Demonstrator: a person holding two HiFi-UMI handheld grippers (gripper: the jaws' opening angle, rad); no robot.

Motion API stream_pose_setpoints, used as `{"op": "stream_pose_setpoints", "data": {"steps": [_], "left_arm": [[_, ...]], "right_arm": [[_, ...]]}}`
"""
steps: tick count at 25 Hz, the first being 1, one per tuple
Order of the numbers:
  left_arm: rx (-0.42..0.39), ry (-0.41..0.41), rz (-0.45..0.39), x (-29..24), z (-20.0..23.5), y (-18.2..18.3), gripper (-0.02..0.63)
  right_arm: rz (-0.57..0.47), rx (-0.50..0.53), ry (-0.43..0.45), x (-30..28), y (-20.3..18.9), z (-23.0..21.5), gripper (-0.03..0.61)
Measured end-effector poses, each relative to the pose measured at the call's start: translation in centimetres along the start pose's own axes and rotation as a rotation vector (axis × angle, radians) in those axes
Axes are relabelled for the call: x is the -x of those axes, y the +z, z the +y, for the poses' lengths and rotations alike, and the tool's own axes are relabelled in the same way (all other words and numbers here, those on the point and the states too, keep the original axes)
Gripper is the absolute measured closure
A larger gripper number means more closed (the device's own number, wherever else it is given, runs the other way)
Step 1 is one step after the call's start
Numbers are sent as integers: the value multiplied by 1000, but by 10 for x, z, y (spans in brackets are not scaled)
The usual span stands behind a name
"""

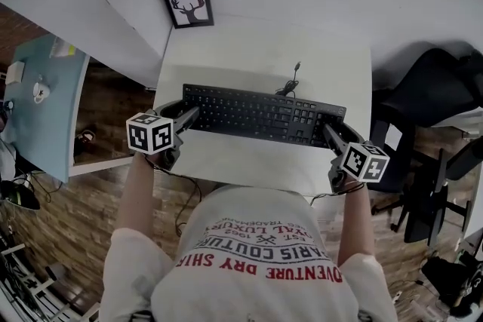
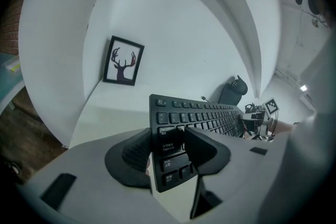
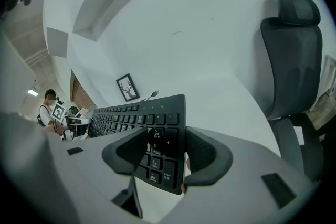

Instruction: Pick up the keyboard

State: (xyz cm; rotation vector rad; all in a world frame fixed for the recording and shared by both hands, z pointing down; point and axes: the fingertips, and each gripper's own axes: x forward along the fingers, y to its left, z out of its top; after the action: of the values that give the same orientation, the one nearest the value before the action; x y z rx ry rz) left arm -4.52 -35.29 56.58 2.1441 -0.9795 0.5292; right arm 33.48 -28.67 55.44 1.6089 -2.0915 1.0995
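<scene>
A black keyboard (image 1: pixel 260 113) is held between both grippers, just above the white table (image 1: pixel 249 49). My left gripper (image 1: pixel 192 114) is shut on its left end; in the left gripper view the pads clamp the end by the Caps Lock key, keyboard (image 2: pixel 205 113), gripper (image 2: pixel 167 140). My right gripper (image 1: pixel 327 131) is shut on the right end; the right gripper view shows the pads pressing on the number pad, keyboard (image 3: pixel 131 113), gripper (image 3: pixel 167 140). The keyboard's cable (image 1: pixel 290 84) trails over the table behind it.
A framed deer picture (image 1: pixel 187 4) leans on the wall at the table's back left corner. A black office chair (image 1: pixel 430 94) stands right of the table, with more dark gear on the floor there. A light blue desk (image 1: pixel 45 102) is far left over brick-patterned flooring.
</scene>
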Motion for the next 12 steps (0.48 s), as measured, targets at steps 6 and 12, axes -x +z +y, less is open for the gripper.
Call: {"op": "stream_pose_setpoints", "data": {"steps": [6, 12], "left_arm": [[-52, 5, -88, 12, -10, 53, 413], [-106, 2, -161, 26, -29, 97, 413]], "right_arm": [[-66, 38, 10, 9, 50, 11, 344], [-133, 63, 14, 30, 89, 20, 344]]}}
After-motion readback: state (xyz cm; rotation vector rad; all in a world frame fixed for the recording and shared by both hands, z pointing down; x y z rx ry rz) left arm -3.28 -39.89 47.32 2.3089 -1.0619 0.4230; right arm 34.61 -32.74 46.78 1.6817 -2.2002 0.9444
